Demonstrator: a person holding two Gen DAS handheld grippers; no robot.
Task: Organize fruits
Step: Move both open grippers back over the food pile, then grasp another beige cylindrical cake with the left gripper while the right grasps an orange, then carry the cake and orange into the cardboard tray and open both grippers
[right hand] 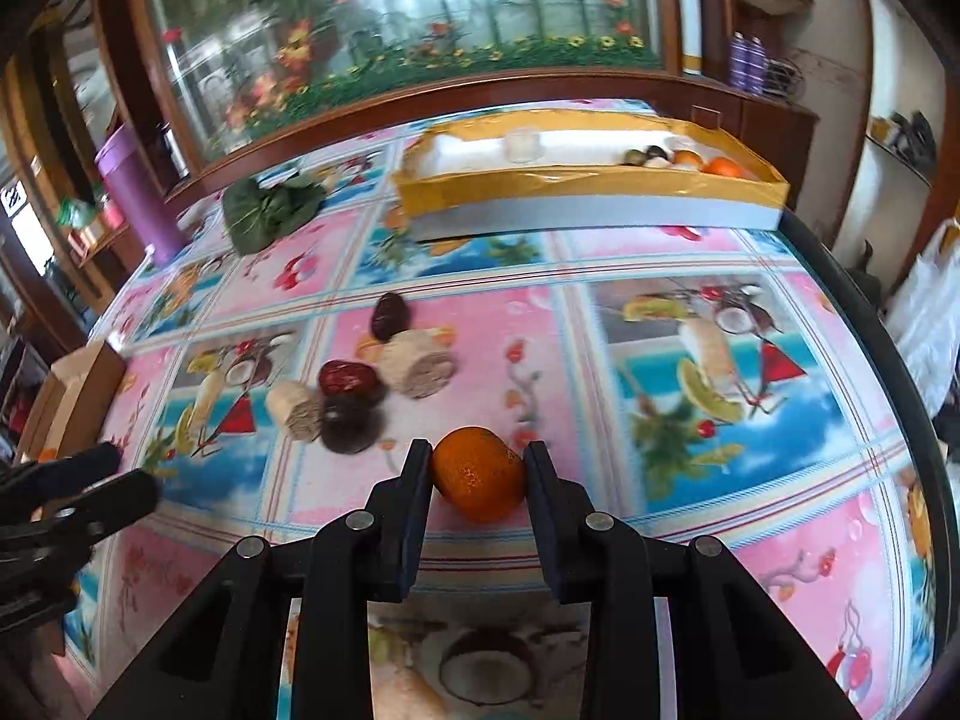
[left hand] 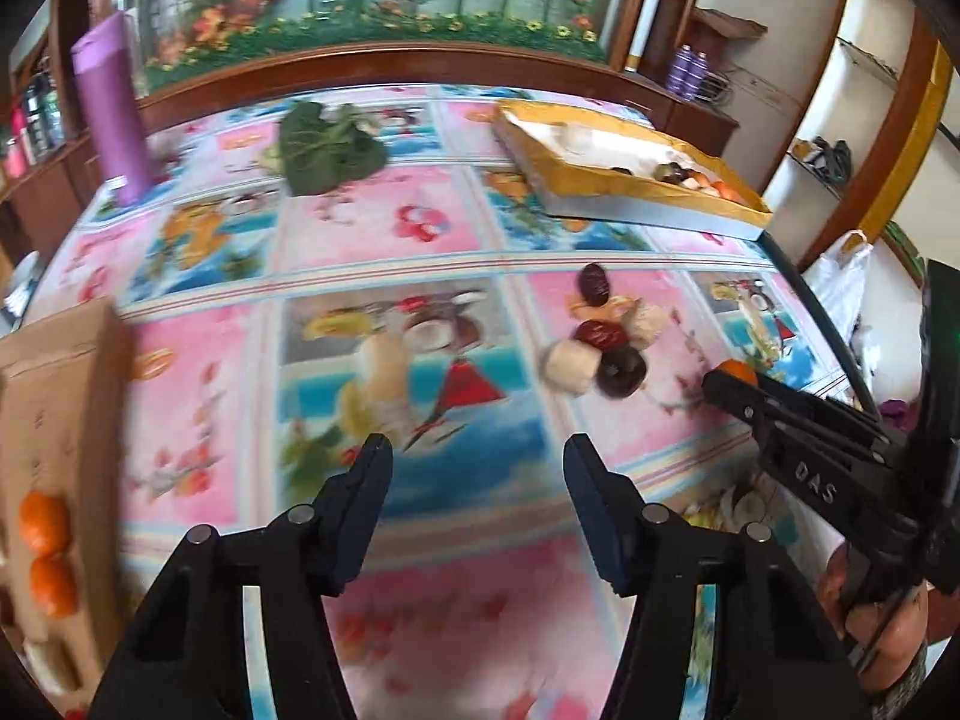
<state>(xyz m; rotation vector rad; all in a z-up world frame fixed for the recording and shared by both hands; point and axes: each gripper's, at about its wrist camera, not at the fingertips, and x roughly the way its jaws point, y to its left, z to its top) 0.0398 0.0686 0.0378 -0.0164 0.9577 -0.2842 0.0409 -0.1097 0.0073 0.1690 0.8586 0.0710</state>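
Meanwhile, the right gripper (right hand: pixel 479 468) has its jaws clamped on an orange (right hand: pixel 478 476) — the left gripper's (left hand: pixel 477 462) jaws gape wide, holding nothing.

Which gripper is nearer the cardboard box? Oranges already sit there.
Left. The left gripper hangs open just right of the cardboard box; the right gripper, clamping an orange, is farther right.

- Left gripper (left hand: pixel 477 468): jaws spread wide with nothing between them, held above the table and pointing forward.
- Right gripper (right hand: pixel 478 474): both fingers pressed against the sides of an orange (right hand: pixel 478 483), held low over the table, to the right of the left gripper.
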